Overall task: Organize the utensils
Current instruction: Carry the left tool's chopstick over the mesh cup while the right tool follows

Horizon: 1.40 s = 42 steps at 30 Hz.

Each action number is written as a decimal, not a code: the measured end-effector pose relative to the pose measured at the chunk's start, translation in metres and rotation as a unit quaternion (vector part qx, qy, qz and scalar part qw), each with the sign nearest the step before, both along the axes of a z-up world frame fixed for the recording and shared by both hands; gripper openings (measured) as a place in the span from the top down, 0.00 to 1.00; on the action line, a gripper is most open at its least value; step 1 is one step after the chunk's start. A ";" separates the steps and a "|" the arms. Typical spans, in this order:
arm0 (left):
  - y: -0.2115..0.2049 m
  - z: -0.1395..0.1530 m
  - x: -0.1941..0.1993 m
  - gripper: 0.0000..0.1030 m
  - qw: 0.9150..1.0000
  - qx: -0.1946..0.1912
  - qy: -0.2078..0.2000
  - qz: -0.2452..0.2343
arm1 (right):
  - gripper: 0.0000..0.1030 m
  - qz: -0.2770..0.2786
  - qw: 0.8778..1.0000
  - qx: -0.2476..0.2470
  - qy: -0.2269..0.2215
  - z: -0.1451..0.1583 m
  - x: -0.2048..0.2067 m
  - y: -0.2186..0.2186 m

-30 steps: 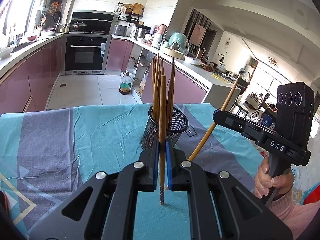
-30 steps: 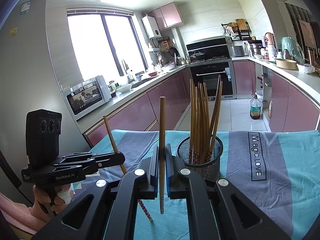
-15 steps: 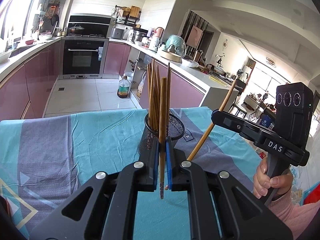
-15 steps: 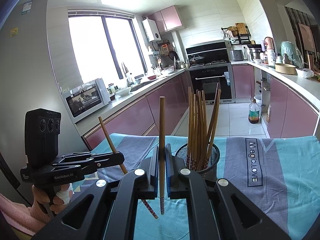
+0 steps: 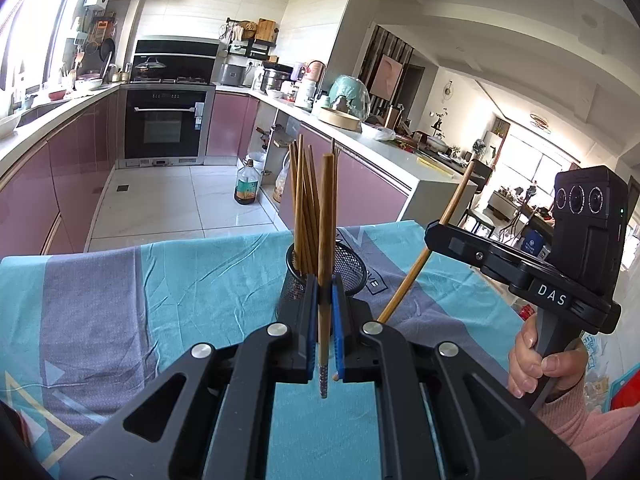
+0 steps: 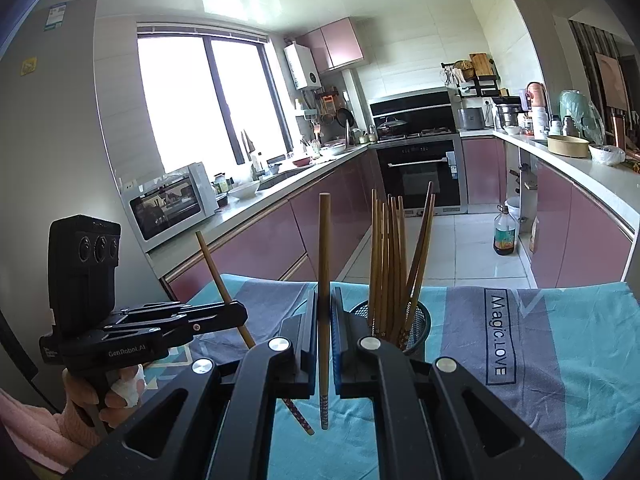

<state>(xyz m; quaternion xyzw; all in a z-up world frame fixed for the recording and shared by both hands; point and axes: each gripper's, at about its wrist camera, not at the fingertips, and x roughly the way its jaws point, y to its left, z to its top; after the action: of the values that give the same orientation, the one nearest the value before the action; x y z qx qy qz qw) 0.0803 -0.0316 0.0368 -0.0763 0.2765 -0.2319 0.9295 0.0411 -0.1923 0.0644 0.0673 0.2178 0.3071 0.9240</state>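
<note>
A black mesh holder stands on the table with several brown chopsticks upright in it; it also shows in the right wrist view. My left gripper is shut on one upright chopstick, held above the table just in front of the holder. My right gripper is shut on another upright chopstick, held left of the holder. Each gripper shows in the other's view, the right one and the left one, with its chopstick slanted.
The table has a teal and grey cloth with "Magic.LOVE" printed on it. Beyond the far table edge are the kitchen floor, pink cabinets and an oven. An oil bottle stands on the floor.
Both grippers have risen with their chopsticks, so the holder sits lower in both views. The grip on each chopstick is unchanged.
</note>
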 end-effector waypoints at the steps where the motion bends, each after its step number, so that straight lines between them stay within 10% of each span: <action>1: 0.000 0.001 0.000 0.93 1.000 0.000 -0.002 0.000 | 0.95 -0.001 1.000 0.000 -0.001 0.001 0.000 -0.001; 42: 0.002 0.037 -0.002 0.93 0.998 -0.002 -0.059 -0.004 | 0.95 -0.007 0.999 -0.004 -0.045 0.031 0.013 -0.008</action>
<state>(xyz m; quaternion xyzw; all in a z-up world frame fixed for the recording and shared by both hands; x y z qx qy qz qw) 0.0780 -0.0293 0.0734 -0.0631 0.2214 -0.2402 0.9430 0.0542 -0.2005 0.0957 0.0511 0.1765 0.3021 0.9354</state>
